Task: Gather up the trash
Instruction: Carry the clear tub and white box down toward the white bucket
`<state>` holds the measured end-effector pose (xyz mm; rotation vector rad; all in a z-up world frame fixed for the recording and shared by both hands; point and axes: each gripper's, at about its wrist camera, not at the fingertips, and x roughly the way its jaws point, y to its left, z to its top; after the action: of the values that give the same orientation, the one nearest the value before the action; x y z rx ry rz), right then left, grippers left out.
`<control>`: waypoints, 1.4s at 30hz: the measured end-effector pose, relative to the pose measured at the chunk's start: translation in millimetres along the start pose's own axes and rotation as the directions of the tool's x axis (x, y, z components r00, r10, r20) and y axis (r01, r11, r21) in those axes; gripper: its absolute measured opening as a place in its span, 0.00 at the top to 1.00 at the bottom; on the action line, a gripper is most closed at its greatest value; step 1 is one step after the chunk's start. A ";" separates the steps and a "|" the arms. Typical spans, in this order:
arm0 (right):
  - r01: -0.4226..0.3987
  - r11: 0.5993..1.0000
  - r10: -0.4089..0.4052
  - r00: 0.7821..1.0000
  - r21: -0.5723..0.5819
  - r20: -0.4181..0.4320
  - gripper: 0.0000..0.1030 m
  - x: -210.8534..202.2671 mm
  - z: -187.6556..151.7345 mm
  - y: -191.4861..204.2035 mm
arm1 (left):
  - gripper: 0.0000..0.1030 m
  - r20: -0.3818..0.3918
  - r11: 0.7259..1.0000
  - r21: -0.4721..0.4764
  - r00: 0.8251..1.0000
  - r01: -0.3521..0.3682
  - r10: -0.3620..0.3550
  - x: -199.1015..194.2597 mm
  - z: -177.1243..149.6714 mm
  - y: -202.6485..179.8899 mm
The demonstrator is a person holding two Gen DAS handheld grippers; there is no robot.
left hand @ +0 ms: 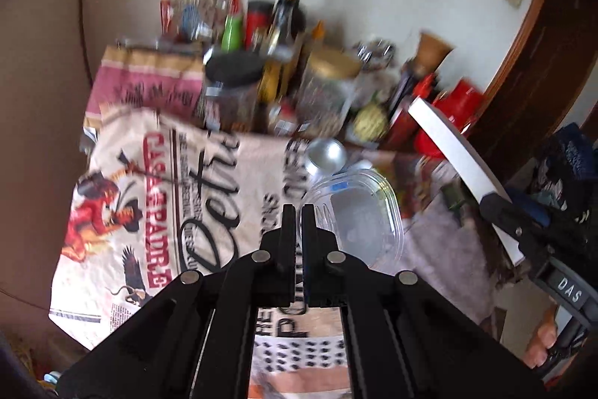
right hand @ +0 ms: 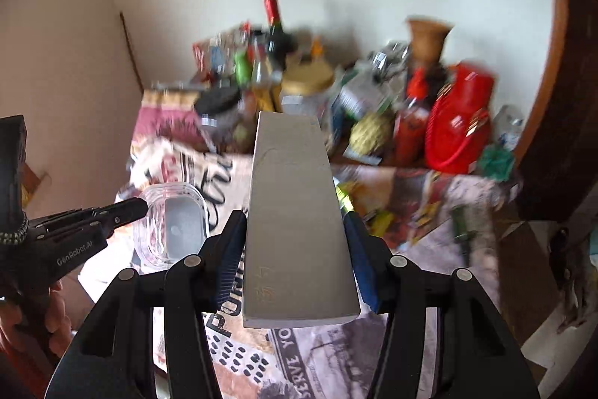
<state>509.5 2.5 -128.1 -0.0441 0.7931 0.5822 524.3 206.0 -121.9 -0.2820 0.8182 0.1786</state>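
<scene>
My left gripper (left hand: 298, 214) is shut on the rim of a clear plastic container (left hand: 358, 215) and holds it above the table; it also shows in the right wrist view (right hand: 172, 227), with the left gripper (right hand: 138, 206) at its left edge. My right gripper (right hand: 293, 238) is shut on a flat grey-white box (right hand: 295, 212) that sticks out forward between the blue pads. In the left wrist view the box (left hand: 459, 167) and the right gripper (left hand: 497, 204) are at the right.
The table is covered with a printed cloth (left hand: 160, 197). At its back stand jars, a wine bottle (right hand: 274, 25), a red bag (right hand: 459, 122) and other clutter. A silver can (left hand: 325, 156) lies behind the container. Walls close the left and back sides.
</scene>
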 end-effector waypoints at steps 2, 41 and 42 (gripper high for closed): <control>0.003 1.000 -0.003 0.999 0.000 0.044 0.51 -24.5 2.2 -4.0 | 0.99 0.043 1.000 0.010 0.999 0.000 0.000 -18.6 2.5 -12.3; 0.128 0.989 -0.144 0.957 0.077 0.251 0.51 -288.3 -163.9 46.6 | 0.99 0.268 0.985 0.137 0.953 0.107 -0.141 -312.2 -190.5 -64.0; 0.130 0.988 -0.147 0.959 0.086 0.241 0.51 -291.2 -173.2 51.8 | 0.99 0.260 0.984 0.142 0.956 0.105 -0.139 -316.0 -198.2 -60.9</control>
<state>207.8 -135.9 -43.0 0.0363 0.5621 0.4166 190.9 70.6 -6.1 -0.1825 0.5378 0.0461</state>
